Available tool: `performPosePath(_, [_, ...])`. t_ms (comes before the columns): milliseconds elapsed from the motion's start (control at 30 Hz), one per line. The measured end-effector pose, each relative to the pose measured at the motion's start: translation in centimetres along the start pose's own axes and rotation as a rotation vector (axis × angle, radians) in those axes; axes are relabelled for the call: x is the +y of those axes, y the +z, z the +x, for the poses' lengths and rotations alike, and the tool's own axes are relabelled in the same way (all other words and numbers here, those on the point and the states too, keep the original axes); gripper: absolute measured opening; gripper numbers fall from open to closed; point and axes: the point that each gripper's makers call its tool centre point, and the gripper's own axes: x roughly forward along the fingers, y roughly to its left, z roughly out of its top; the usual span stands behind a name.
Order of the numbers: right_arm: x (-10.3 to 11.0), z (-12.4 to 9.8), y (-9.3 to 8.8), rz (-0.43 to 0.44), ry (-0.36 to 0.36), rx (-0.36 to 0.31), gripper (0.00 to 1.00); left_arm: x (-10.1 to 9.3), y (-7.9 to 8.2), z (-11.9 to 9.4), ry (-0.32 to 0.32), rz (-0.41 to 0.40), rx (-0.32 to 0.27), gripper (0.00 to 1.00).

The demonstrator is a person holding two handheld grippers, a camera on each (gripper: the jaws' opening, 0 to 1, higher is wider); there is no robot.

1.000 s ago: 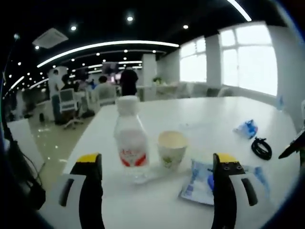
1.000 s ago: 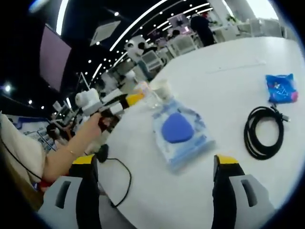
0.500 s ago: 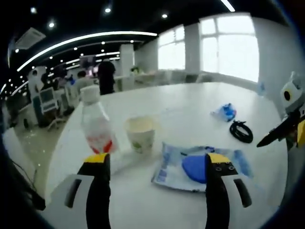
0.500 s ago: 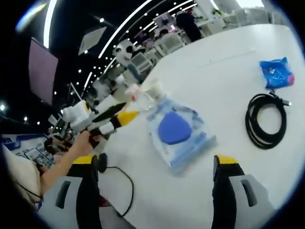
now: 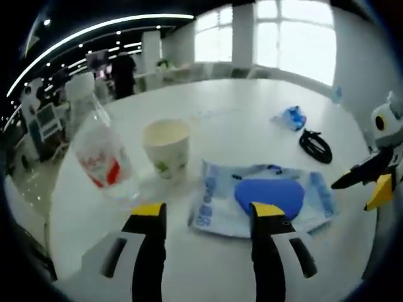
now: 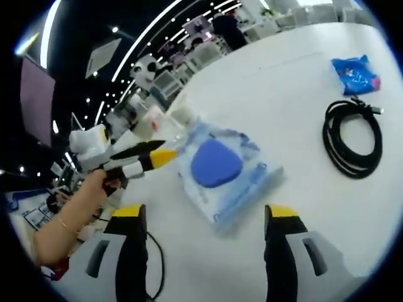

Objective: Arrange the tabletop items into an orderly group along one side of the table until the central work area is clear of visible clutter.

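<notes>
Tabletop items sit scattered, nothing grouped yet, I'd judge. Left gripper hangs open and empty over the clear pouch at frame centre; right gripper is open too. Bottle and cup upper left, cable and blue packet upper right.

left gripper fingers apart | above blue pouch | paper cup beside bottle
</notes>
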Motion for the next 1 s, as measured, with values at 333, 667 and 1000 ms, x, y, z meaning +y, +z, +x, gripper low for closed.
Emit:
performPosePath(333, [-2.1, 1.1, -0.2, 0.097, -0.096, -0.039, 0.53, -0.3, -0.5, 1.4, -0.038, -0.023, 0.068, 0.38])
performPosePath(667, [-1.4, 1.5, -1.1, 0.12, -0.084, -0.021, 0.4, 0.4, -2.6, 2.0, 0.006, 0.035, 0.18, 0.24])
performPosePath(1000, [-1.8, 1.7, -1.4, 0.086, -0.096, -0.017, 0.27, 1.6, -2.7, 1.9, 0.048, 0.014, 0.188, 0.06])
